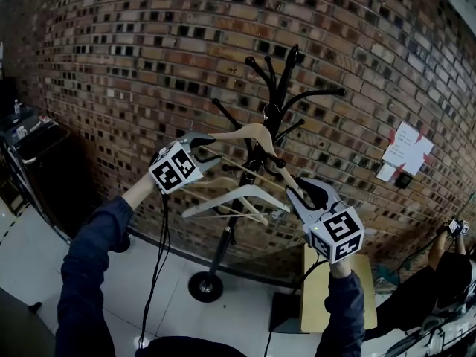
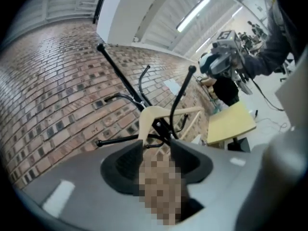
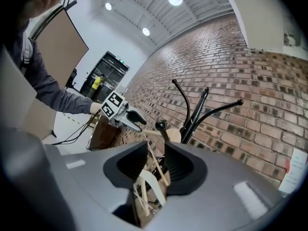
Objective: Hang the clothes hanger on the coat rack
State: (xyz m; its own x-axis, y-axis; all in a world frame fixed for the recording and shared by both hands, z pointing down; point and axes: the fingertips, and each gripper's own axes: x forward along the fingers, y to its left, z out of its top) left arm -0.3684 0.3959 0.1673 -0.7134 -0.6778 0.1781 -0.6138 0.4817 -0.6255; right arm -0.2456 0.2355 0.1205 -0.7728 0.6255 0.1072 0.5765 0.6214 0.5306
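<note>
Item: pale wooden clothes hanger [image 1: 253, 134] is hanging on black coat rack [image 1: 277, 88], above other hangers | Left gripper [image 1: 204, 141]: fingers are standing wide apart, holding nothing | Right gripper [image 1: 300, 192]: fingers are standing partly apart around hanger's end, not pressing | Writing: wall sheet [image 1: 405, 152] illegible
</note>
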